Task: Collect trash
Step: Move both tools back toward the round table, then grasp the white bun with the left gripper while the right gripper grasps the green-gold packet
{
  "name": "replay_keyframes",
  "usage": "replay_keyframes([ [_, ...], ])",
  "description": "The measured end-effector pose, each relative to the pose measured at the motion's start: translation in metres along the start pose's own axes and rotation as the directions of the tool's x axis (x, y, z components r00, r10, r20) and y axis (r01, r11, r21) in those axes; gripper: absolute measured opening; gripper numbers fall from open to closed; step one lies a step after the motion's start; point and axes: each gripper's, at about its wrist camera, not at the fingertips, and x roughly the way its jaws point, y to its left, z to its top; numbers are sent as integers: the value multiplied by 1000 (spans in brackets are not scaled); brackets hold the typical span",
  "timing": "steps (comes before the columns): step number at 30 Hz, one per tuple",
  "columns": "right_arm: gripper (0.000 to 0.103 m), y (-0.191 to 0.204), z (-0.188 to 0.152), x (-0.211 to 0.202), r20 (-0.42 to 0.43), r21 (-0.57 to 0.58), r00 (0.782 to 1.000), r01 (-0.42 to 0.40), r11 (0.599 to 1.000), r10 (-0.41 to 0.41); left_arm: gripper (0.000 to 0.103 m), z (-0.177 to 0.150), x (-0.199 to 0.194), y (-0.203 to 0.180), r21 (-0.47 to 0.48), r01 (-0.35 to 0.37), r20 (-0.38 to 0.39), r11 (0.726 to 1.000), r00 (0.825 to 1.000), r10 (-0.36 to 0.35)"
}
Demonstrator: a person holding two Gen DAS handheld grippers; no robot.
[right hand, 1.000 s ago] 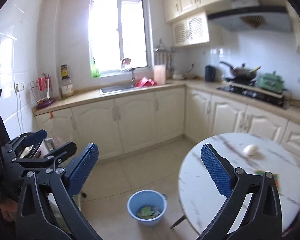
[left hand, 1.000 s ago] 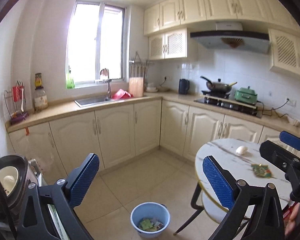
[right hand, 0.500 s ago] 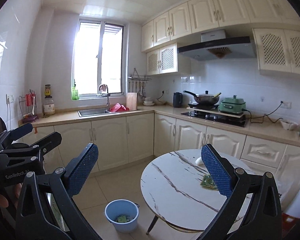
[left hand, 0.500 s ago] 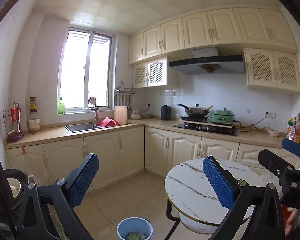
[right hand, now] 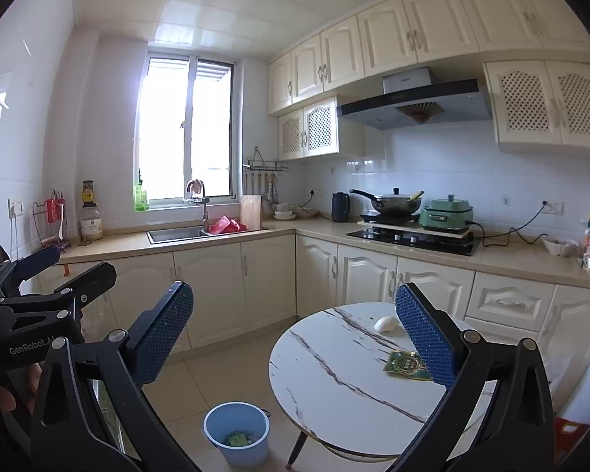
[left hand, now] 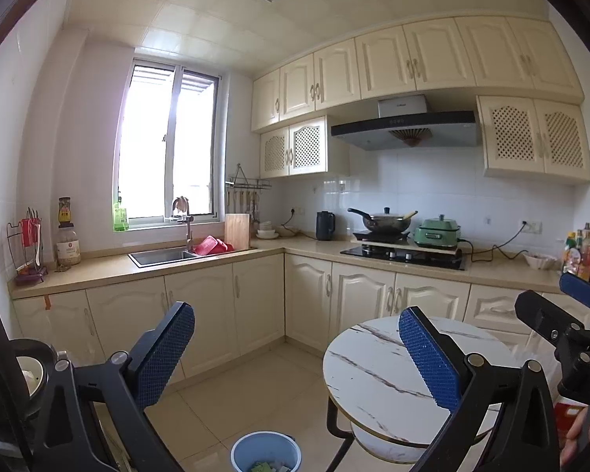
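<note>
A round white marble table (right hand: 334,385) stands at the right, also in the left wrist view (left hand: 373,377). On it lie a crumpled white paper ball (right hand: 385,323) and a green snack wrapper (right hand: 406,365). A blue bucket (right hand: 238,432) with scraps inside stands on the floor left of the table, also in the left wrist view (left hand: 265,452). My right gripper (right hand: 295,334) is open and empty, held back from the table. My left gripper (left hand: 295,354) is open and empty; it also shows at the left of the right wrist view (right hand: 51,271).
Cream kitchen cabinets run along the back with a sink (right hand: 177,234), a hob with a wok (right hand: 397,202) and a green pot (right hand: 446,214). An appliance (left hand: 27,373) stands at the far left. Tiled floor (right hand: 224,373) lies between the cabinets and the table.
Both cameras have tilted up and pulled back, showing ceiling and upper cabinets. The bucket and table now sit lower and smaller in view. Both grippers stay open.
</note>
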Motion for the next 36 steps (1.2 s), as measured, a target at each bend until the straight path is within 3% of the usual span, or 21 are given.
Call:
replay_keyframes([
  [5,103,-9,-7,10,-21,8,1000,14,1000,-14,102,9,26,1,10,-3,-28,1000,1000,4],
  [11,103,-38,-22,29,-64,40,995,75,996,-73,102,39,106,-12,21,5,-96,1000,995,-3],
  [19,103,-112,-64,81,-208,107,965,187,977,-162,102,49,221,-47,40,64,-272,997,961,-51],
  [26,103,-183,-124,144,-399,156,899,260,953,-180,102,63,334,-90,70,139,-408,988,907,-99],
  [29,103,-206,-151,177,-490,137,854,272,953,-174,102,68,381,-106,79,160,-449,984,887,-108],
  [31,103,-217,-168,203,-562,115,812,265,957,-157,102,70,411,-113,79,179,-476,981,871,-121],
  [34,103,-226,-185,235,-617,75,773,243,967,-146,102,72,456,-123,77,213,-512,974,847,-144],
  [36,103,-228,-193,256,-645,21,749,214,977,-151,102,71,482,-127,94,215,-526,972,840,-135],
])
